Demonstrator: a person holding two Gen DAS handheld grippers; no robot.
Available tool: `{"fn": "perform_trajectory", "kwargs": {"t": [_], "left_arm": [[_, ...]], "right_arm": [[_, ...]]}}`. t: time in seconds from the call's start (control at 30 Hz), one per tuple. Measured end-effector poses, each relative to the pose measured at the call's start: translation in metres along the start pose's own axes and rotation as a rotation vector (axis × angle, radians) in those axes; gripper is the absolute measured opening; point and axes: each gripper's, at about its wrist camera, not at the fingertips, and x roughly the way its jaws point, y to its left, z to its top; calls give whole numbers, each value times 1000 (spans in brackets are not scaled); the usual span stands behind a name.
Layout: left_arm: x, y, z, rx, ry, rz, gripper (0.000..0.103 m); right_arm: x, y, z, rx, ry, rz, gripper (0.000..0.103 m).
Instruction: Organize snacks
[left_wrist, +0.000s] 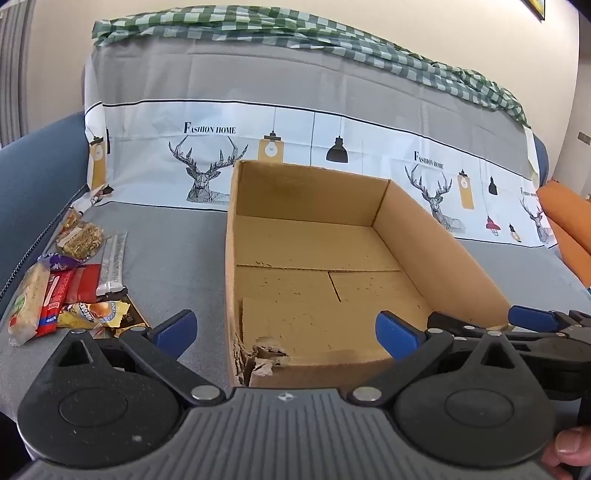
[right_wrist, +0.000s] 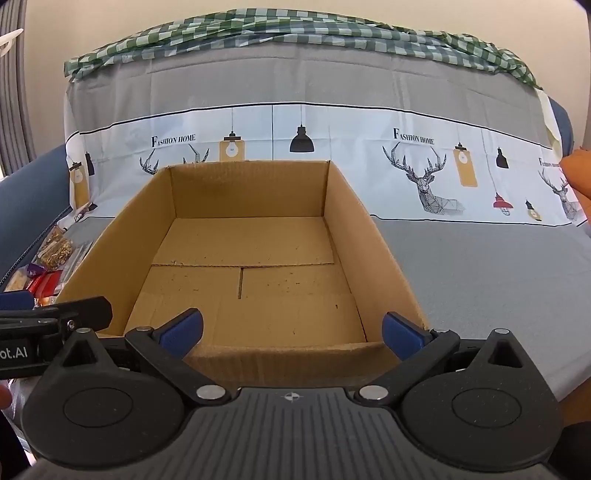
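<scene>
Box (left_wrist: 314, 258): centre frame, empty; snacks (left_wrist: 70, 280): heaped lower left, beside box. Left gripper (left_wrist: 286, 330), right gripper (right_wrist: 291, 328): jaws wide, holding nothing. Advised: approach one packet flat, pinch across its middle, lift clear of box wall.

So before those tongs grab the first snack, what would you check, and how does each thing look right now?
1. Left tongs open, nothing between them: ok.
2. Right tongs open, nothing between them: ok.
3. Cardboard box has room: ok, nothing in it.
4. Snack pile within view: ok, beside the box on the left.
5. Box sound: not ok, near left corner torn.
6. Packets lying separately: cannot tell, they overlap.
</scene>
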Motion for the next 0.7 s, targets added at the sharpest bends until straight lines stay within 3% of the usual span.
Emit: {"fn": "perform_trajectory", "kwargs": {"t": [0.7], "left_arm": [[0,2,0,-12,-1,-16,103]], "right_arm": [[-1,3,0,-7,-13,-3,102]]}}
